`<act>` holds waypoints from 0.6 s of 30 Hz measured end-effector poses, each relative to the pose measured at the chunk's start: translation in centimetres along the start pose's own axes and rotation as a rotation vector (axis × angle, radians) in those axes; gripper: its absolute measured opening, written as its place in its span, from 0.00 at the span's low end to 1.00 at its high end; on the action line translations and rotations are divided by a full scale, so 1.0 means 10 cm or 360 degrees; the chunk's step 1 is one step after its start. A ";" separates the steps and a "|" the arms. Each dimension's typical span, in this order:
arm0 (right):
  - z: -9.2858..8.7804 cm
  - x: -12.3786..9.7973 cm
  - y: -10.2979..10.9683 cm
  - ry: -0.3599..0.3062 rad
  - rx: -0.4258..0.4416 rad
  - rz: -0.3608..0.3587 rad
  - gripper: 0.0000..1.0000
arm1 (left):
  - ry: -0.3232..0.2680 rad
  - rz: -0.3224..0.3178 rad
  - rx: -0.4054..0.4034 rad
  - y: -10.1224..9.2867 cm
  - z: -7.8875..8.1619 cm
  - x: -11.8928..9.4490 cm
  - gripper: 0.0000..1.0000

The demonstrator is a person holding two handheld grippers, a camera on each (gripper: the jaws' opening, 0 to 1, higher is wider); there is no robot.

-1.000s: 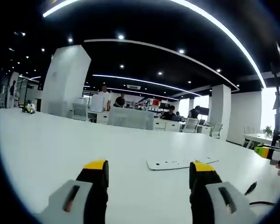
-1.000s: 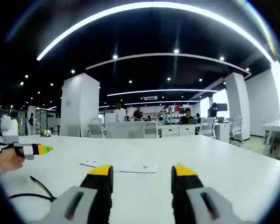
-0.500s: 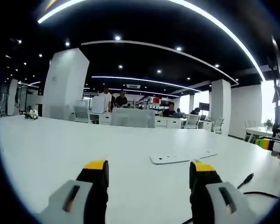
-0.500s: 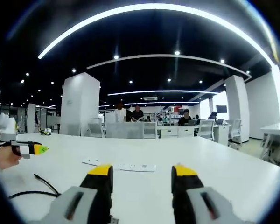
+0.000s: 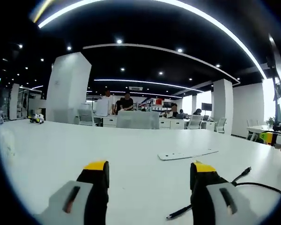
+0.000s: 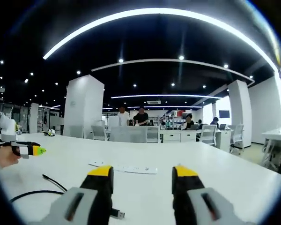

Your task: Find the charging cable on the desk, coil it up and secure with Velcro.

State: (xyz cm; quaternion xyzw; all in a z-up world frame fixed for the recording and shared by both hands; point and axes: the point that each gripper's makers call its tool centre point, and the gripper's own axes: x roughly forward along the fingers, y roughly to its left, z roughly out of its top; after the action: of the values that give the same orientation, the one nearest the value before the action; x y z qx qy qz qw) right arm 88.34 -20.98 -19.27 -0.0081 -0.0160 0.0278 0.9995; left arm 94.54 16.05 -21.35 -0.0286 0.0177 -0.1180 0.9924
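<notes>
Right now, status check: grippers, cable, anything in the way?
Left gripper open, empty. Right gripper open, empty. Black charging cable loose on the white desk, uncoiled, untouched. White strip lies flat beyond it.

A broad white desk point(image 5: 61, 154) carries everything, its top smooth and evenly lit. On it lies a thin black charging cable point(image 5: 253, 183), with one plug end pointing away across the surface and another length trailing nearer (its middle is hidden). Farther back a flat white strip point(image 5: 187, 153) rests flat on the desk, apart from the cable.
</notes>
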 end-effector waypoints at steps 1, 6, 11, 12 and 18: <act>-0.01 0.00 0.00 0.0002 0.0000 -0.0003 0.51 | 0.0000 -0.0001 0.0002 0.00 0.00 0.00 0.71; -0.03 0.00 -0.02 0.0017 0.0003 -0.0008 0.50 | 0.0002 -0.0002 0.0012 0.01 -0.01 -0.01 0.71; -0.04 0.00 -0.03 0.0024 -0.0002 -0.0009 0.50 | 0.0005 -0.0004 0.0011 0.01 -0.03 -0.02 0.70; -0.04 0.00 -0.03 0.0024 0.0000 -0.0009 0.50 | 0.0005 -0.0004 0.0010 0.01 -0.03 -0.02 0.70; -0.04 -0.01 -0.02 0.0026 -0.0003 -0.0004 0.50 | 0.0009 -0.0012 0.0004 0.01 -0.04 -0.02 0.70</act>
State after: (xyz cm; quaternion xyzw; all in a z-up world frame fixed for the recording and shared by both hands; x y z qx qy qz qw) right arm 88.29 -21.19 -19.67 -0.0091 -0.0080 0.0263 0.9996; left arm 94.31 16.15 -21.79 -0.0271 0.0204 -0.1219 0.9920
